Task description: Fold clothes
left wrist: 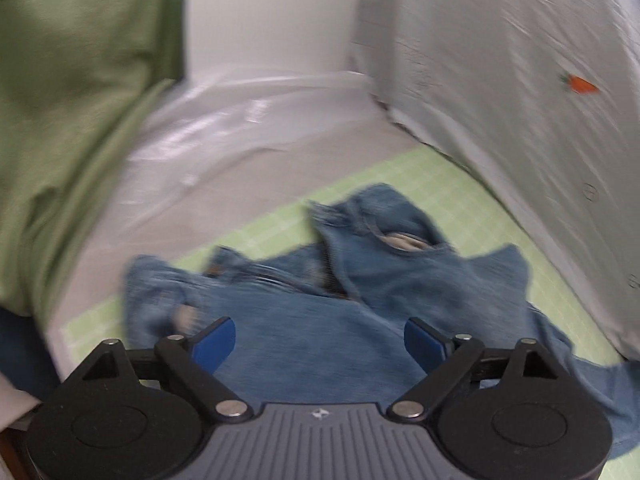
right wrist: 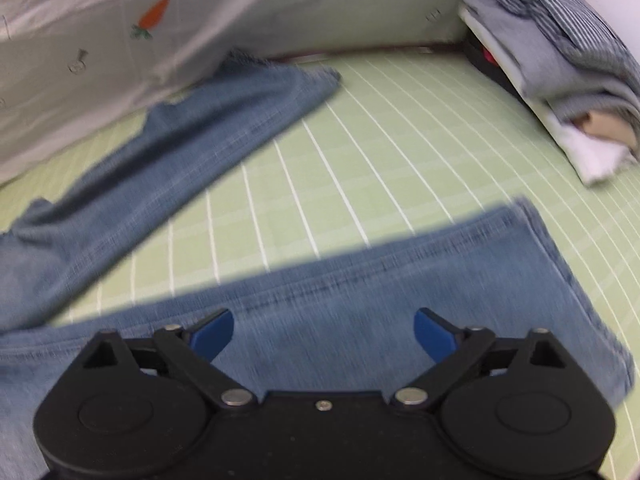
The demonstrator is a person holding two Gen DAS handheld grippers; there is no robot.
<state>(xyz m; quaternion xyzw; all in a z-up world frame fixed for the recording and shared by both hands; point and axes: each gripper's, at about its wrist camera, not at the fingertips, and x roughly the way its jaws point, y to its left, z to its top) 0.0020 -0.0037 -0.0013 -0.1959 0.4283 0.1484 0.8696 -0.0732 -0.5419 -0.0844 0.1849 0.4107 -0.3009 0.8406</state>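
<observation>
You have a light green mat with a white grid [right wrist: 360, 152] as your work surface. A pair of faded blue denim jeans [right wrist: 360, 304] lies on it, legs spread apart. A stack of folded grey, striped and white clothes [right wrist: 560, 68] rests at its far right edge.

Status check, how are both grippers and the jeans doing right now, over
Left gripper open, over jeans waist. Right gripper open, empty, above one leg. Jeans unfolded, legs splayed on green mat. Folded pile at mat's far corner, clear of them.
</observation>
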